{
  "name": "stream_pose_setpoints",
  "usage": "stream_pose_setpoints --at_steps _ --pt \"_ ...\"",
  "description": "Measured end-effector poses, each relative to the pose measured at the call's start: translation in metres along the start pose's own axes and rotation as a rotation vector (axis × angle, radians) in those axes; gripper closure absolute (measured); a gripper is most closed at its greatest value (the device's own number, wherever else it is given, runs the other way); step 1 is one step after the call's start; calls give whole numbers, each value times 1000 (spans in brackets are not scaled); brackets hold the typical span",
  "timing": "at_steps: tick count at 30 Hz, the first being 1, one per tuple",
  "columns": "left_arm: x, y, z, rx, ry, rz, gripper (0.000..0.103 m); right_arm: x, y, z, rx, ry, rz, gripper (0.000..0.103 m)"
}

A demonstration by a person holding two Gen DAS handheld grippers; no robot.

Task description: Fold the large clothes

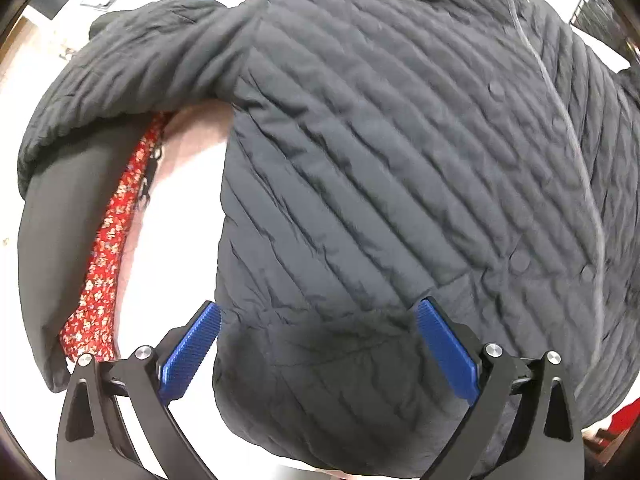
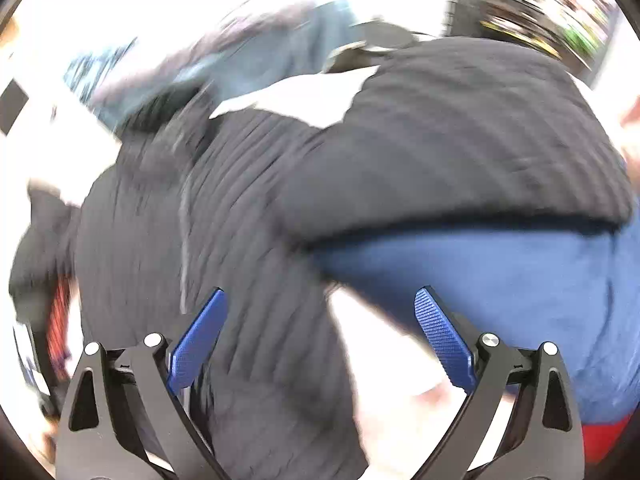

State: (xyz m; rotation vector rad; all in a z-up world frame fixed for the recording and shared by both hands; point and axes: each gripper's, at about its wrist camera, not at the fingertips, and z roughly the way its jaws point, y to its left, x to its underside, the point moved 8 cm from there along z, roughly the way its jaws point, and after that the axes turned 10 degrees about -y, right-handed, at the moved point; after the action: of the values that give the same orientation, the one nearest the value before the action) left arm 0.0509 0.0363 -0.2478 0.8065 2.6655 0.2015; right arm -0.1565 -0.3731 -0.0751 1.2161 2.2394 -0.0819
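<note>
Two grippers, fingers spread, hold nothing. The quilted jacket (image 1: 380, 152) lies flat on the white counter (image 1: 176, 248), one sleeve (image 1: 132, 80) outstretched. The left gripper (image 1: 318, 346) hovers at its hem, probably readying a fold; the right gripper (image 2: 320, 334) is blurred.
</note>
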Motion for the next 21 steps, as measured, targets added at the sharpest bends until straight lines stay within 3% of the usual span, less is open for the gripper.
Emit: stream_pose_setpoints --at_steps 3,7,12,16,21 --pt "-14 -3 -9 4 -19 -12 6 -24 -43 -3 35 -62 154 9" --pt "-19 -8 -15 -3 -33 15 6 -26 -96 -4 69 -120 309 10" --pt "-18 -13 -15 -7 -28 26 6 -32 -156 -5 108 -178 479 19" --pt "-18 -17 -15 -1 -29 35 6 -31 -209 5 73 -185 697 21" --pt "-15 -15 -13 -2 -23 39 6 -33 -255 17 -44 -244 969 34"
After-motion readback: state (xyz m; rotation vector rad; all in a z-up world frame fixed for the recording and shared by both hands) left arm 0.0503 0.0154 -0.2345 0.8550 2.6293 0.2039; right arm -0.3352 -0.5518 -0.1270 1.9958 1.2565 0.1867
